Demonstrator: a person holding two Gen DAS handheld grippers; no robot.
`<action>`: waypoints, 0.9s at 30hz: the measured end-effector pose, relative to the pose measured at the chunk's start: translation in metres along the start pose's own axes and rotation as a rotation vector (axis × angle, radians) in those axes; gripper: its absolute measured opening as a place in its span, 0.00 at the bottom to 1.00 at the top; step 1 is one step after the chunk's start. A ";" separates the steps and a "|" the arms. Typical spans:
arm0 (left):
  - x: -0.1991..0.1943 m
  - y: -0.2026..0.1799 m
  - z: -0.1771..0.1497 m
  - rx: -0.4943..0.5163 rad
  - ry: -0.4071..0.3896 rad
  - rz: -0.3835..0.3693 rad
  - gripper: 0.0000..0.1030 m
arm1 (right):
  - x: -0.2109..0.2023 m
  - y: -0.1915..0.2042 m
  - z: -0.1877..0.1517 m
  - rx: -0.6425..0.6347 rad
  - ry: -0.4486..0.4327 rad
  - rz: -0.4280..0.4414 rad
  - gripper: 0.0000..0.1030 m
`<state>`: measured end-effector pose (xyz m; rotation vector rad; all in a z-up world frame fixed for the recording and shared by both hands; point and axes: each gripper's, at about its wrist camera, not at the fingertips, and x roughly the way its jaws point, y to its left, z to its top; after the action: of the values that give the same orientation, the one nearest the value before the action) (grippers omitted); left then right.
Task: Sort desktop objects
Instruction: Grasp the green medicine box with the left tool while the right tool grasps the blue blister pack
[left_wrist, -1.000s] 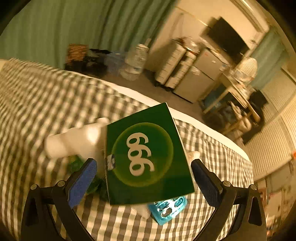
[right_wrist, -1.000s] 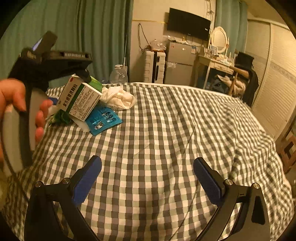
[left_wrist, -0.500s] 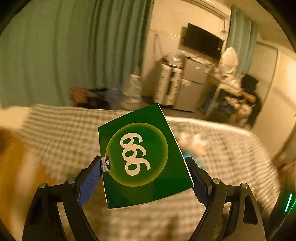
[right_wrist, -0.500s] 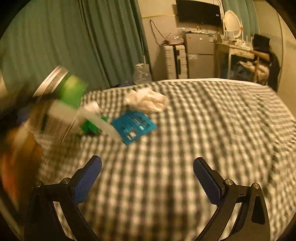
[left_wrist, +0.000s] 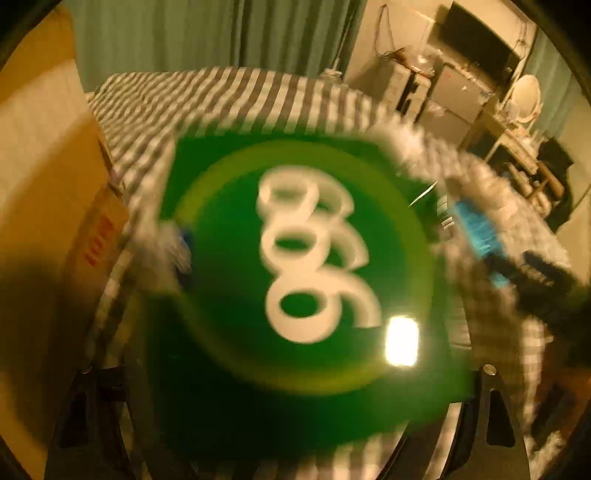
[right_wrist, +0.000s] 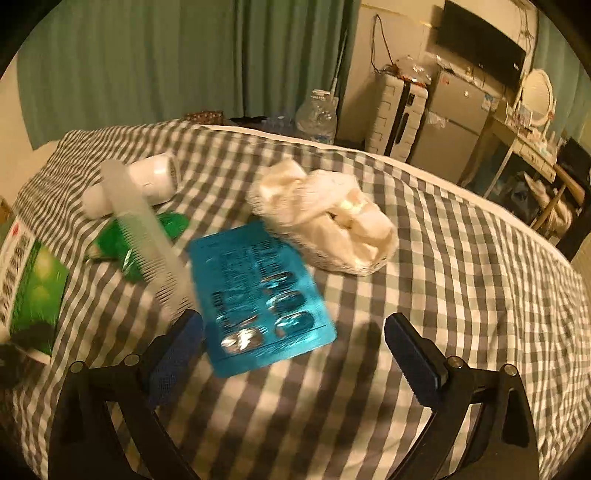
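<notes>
Carrying step. The left gripper (left_wrist: 295, 424) holds the green medicine box (left_wrist: 295, 280) between its fingers (blurred), a cardboard box (left_wrist: 44, 206) close to its left; releasing there looks next. The right gripper (right_wrist: 293, 354), jaws wide and empty, hovers with the blue blister pack (right_wrist: 258, 299) between its fingertips; a clear comb (right_wrist: 147, 236) overlaps the pack's left edge, a white cloth (right_wrist: 325, 221) just beyond.

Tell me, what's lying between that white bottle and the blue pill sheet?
In the right wrist view, a clear comb over a green wrapper lies between white bottle and blister pack.
</notes>
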<state>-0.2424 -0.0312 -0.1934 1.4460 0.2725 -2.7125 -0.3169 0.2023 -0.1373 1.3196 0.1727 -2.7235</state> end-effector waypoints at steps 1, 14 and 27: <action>-0.003 -0.005 -0.004 0.017 -0.047 0.019 0.85 | 0.005 -0.001 0.001 -0.001 0.017 0.017 0.97; -0.020 0.001 0.008 -0.017 -0.092 0.061 0.79 | -0.002 0.031 -0.015 -0.076 0.035 -0.066 0.70; -0.093 0.000 -0.037 0.049 -0.139 -0.070 0.77 | -0.132 0.035 -0.111 0.311 -0.062 0.058 0.69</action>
<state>-0.1598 -0.0272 -0.1366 1.2741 0.2549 -2.8783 -0.1444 0.1910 -0.1040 1.2801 -0.3017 -2.8199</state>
